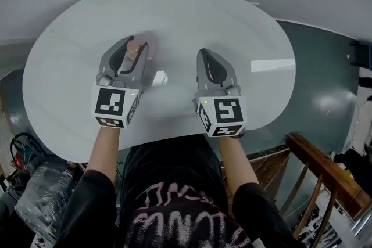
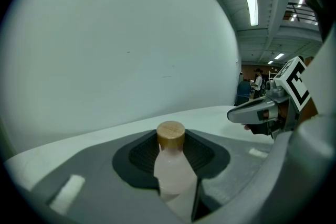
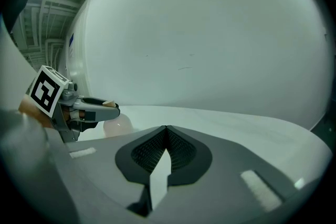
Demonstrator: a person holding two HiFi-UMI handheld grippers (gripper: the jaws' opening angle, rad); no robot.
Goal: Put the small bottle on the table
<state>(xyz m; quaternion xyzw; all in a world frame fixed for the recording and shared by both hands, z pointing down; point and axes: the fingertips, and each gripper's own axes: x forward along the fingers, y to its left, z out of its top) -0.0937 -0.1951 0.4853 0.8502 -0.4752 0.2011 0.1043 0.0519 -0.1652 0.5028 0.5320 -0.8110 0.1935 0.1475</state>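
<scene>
- Nearest us, the left forearm (image 1: 103,151) and right forearm (image 1: 233,155) reach forward side by side from dark sleeves, crossing the near edge of the surface (image 1: 192,11). Both are roughly level and parallel.
- The right gripper (image 1: 206,57) is held over the surface just in from the near edge, right of the middle. Its jaws are pressed together with nothing between them, so we judge it idle for this step.
- The left gripper (image 1: 134,48) reaches a little farther in, left of the middle, with its jaws pinching the bottle (image 2: 176,176) at the neck and shoulder.
- The bottle stands upright in that grip, its pale body below the jaws and its wooden cap (image 2: 171,135) above them.
- From the right gripper view the rounded body hangs low by the surface, but we cannot tell whether its base touches.
- We judge the step in hand to be the set-down itself: the bottle is carried over its spot and not yet let go.
- The next move calls for lowering until the base rests flat, spreading the jaws gently, then drawing back toward the near edge without tipping the bottle.
- Beyond the bottle, the surface runs bare to its far edge.
</scene>
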